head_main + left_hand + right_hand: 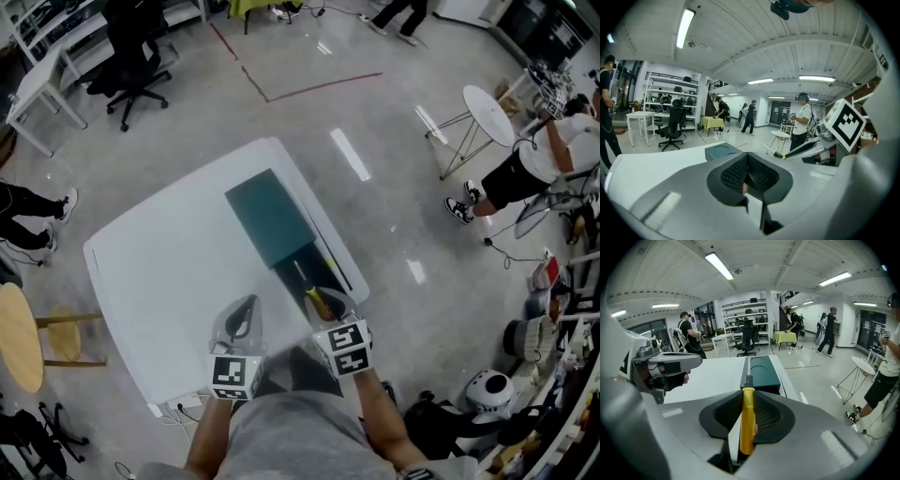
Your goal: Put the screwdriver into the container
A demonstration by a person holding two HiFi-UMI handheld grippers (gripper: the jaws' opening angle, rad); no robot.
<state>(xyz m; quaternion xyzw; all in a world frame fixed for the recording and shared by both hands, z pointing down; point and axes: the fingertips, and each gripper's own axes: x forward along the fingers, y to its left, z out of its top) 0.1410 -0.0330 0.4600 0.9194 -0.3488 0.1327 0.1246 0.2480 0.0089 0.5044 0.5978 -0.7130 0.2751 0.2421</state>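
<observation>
At the near end of the teal container [272,220], the right gripper [747,417] is clamped on the yellow handle of the screwdriver [746,420], jaws partly closed around it. The handle stands between the pads, and its dark tip points at the container (a round recess shows in the lid). Just left of that same end, above the white tabletop [159,272], the left gripper [749,174] hangs with its jaws pressed together, holding nothing. Both grippers sit side by side.
</observation>
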